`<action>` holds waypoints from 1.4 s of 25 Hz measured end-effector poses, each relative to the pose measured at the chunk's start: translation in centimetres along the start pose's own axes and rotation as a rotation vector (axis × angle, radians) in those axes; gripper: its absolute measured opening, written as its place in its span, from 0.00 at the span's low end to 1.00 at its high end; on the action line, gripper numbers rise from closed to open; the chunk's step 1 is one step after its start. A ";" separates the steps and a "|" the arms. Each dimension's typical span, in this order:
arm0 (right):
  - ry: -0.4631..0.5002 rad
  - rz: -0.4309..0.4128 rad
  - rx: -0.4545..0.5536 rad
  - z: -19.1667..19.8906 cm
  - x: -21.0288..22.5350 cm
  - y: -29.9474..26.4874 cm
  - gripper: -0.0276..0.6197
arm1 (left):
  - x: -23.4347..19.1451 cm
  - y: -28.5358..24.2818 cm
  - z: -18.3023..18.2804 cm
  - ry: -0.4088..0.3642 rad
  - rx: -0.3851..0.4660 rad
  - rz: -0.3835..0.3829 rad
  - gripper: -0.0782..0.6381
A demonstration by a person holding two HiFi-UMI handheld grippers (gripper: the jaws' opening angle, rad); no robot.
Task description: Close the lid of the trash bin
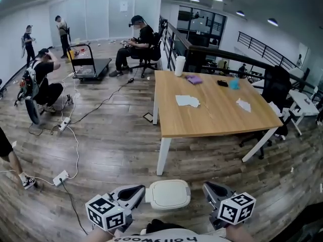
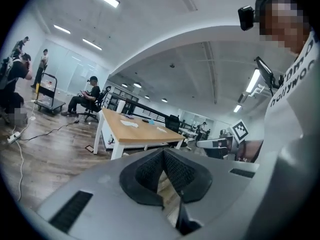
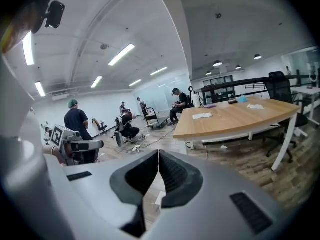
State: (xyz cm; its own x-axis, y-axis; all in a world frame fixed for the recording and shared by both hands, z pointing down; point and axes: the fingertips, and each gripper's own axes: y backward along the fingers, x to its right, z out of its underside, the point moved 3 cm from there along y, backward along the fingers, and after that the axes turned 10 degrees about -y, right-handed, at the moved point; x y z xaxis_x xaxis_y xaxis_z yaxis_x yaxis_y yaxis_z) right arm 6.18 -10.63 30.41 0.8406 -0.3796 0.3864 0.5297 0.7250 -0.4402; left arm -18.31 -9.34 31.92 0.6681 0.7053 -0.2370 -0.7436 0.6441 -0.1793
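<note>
At the near left of the head view, the left gripper (image 1: pixel 135 190) is held low in front of the person, just beside the left edge of the trash bin (image 1: pixel 170 194), its jaws pointing far and slightly inward toward the bin. Its own view shows the 2 ribbed pads (image 2: pixel 150 170) brought together at their tips with nothing between them, aimed over the floor toward the wooden table (image 2: pixel 131 129). Between the 2 grippers the bin sits on the floor at the person's feet, and its white lid (image 1: pixel 169 192) appears to lie flat across the top, so the closing looks done, with little left but perhaps a check that it is seated. At the near right, the right gripper (image 1: pixel 211 188) mirrors the left, just beside the bin's right edge and angled inward; its jaws are likewise clenched on nothing.
</note>
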 end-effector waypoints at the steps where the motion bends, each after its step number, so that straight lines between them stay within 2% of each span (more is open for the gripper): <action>1: -0.004 -0.008 0.002 -0.1 0.0 0.4 0.06 | -0.2 0.4 0.1 0.019 0.002 -0.014 0.12; 5: 0.030 -0.048 0.019 -0.4 0.0 1.4 0.06 | -0.6 1.5 0.8 0.055 -0.001 -0.066 0.12; 8: 0.021 -0.066 0.006 -0.1 0.5 1.0 0.06 | -0.8 1.6 0.9 0.072 0.002 -0.098 0.12; 14: 0.054 -0.069 -0.013 0.5 1.3 0.3 0.06 | -0.1 1.6 1.7 0.056 -0.032 -0.111 0.12; 19: 0.106 -0.100 0.022 0.2 1.2 0.5 0.06 | -0.4 1.2 1.4 0.052 -0.038 -0.122 0.12; 22: 0.097 -0.106 0.025 0.1 1.5 0.5 0.06 | -0.4 1.1 1.0 0.041 -0.041 -0.130 0.12; 35: 0.142 -0.053 -0.011 1.1 1.8 1.1 0.06 | -0.7 1.8 1.6 0.052 -0.042 -0.133 0.12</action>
State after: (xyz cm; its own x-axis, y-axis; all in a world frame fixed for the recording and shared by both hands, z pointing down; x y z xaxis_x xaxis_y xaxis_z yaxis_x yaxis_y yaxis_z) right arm 8.17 -9.90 31.47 0.8184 -0.4956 0.2908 0.5745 0.6959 -0.4309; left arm -20.08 -8.25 33.27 0.7597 0.5974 -0.2569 -0.6494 0.7174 -0.2521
